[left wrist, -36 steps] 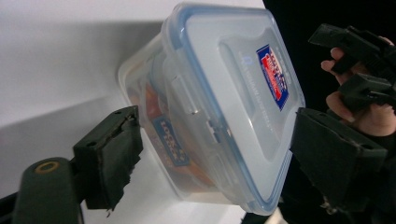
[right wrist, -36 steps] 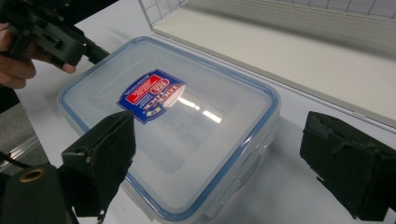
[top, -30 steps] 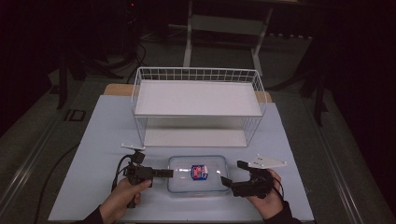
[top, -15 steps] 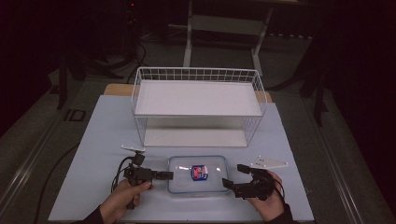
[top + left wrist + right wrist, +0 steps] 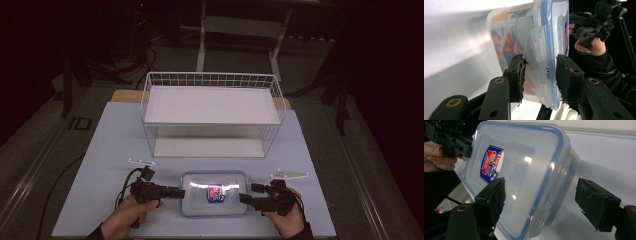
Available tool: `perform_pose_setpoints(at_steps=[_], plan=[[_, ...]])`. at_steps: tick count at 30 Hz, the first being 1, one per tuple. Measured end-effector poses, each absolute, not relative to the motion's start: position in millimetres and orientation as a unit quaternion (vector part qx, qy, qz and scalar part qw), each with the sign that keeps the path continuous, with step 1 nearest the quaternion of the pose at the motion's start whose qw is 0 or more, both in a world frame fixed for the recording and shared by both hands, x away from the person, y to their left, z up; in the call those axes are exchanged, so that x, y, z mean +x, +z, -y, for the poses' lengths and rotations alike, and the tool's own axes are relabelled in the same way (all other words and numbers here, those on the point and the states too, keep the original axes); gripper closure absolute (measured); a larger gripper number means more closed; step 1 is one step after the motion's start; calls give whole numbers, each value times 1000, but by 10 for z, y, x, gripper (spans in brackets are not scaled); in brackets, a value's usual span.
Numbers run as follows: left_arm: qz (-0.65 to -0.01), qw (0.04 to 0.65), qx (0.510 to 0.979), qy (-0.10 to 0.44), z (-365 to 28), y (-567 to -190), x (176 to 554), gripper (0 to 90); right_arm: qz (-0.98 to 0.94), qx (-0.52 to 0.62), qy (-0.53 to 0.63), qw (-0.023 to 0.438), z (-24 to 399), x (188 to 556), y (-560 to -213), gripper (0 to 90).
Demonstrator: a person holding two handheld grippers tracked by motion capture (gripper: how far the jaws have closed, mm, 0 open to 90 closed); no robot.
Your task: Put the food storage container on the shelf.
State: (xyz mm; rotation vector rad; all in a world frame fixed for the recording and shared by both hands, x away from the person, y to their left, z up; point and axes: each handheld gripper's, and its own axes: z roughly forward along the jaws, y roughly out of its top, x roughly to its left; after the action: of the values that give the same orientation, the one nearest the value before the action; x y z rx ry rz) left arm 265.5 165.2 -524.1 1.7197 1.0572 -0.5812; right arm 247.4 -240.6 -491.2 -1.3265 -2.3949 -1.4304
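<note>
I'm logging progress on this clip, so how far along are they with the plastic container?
Done: the left gripper has closed on the near end of the clear lidded container, pads on its lid clip.
In hand: the right gripper straddles the other end, its jaws just closing, one pad visibly off the wall.
Left: likely lifting it; it lies on the table before the white wire rack.

Both grippers are matte black, each with 2 blocky jaws faced in worn, frayed black pads. Brass-ringed pivot screws dot the jaw arms. A grey 3-cornered plate [image 5: 289, 175] sits at 12 o'clock of the right gripper [image 5: 246, 194]; black cable loops at 9 o'clock of the left gripper [image 5: 183, 192]. Sleeves are black.
</note>
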Motion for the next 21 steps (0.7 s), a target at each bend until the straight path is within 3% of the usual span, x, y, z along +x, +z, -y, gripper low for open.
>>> perform_pose_setpoints(at_steps=[10, 21], plan=[[-425, 503, 715, -233, -1654, -5235, 2605, 589, 763, -443, -465, 70, 2484, 2515, -4993, 410], [-423, 505, 717, -228, -1647, -5223, 2571, 592, 757, -447, -465, 104, 2483, 2523, -5007, 465]])
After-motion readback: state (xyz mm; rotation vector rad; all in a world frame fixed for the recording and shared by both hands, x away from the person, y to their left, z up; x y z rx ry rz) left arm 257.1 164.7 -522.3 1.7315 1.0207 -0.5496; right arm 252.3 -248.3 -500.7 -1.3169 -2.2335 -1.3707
